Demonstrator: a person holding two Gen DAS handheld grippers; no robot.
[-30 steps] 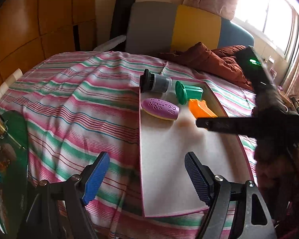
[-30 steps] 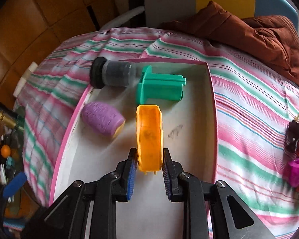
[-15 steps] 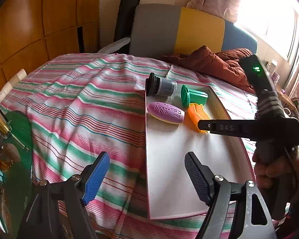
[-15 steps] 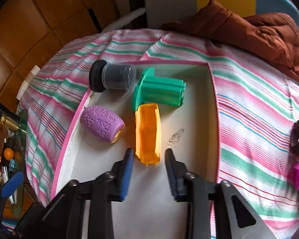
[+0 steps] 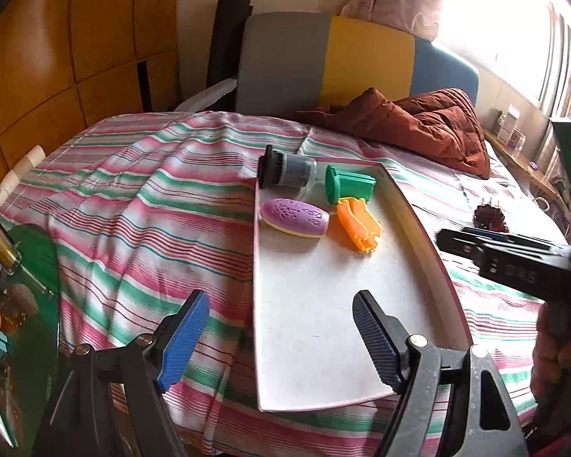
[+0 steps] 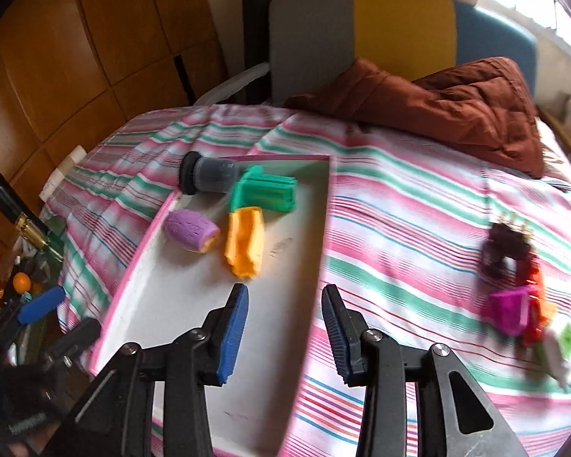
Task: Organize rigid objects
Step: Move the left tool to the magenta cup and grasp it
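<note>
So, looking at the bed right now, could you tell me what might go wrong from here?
1. The tray lies on a soft striped bedspread; leaning on it could tip it.
2. The dark capped jar lies on its side across the tray's far left corner and might roll off.
3. The remaining toy pile sits tangled to the right; the right gripper, its empty jaws opening, could snag several pieces.

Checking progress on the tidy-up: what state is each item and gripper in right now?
orange piece: lying in the tray, released
green piece: on its side in the tray
purple piece: on its side in the tray
left gripper: open, empty
right gripper: opening, nothing between its jaws
</note>
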